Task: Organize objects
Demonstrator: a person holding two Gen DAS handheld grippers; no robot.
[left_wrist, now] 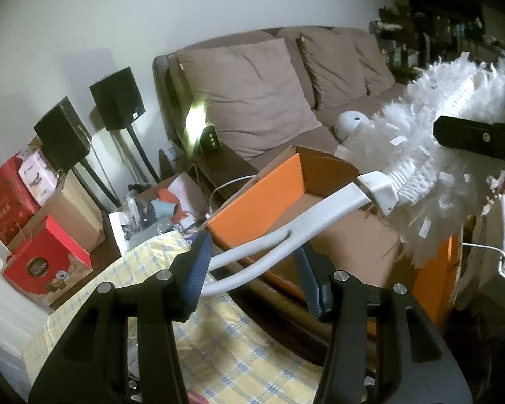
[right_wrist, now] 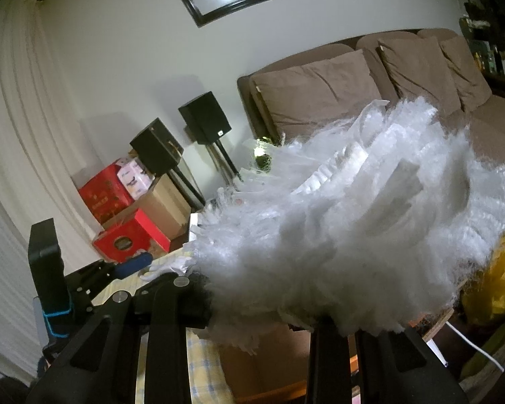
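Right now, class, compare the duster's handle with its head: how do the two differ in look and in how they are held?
The handle is smooth, slim and forked; the head is wide and fluffy. The handle sits in plain sight between the pads of the left hand-held gripper; the head buries the fingertips of the right hand-held gripper, so its grip cannot be judged. Both are pale parts of one duster.

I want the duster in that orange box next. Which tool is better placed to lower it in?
Left. The left tool straddles the duster handle, which points over the orange box. The right tool is buried in fluff.
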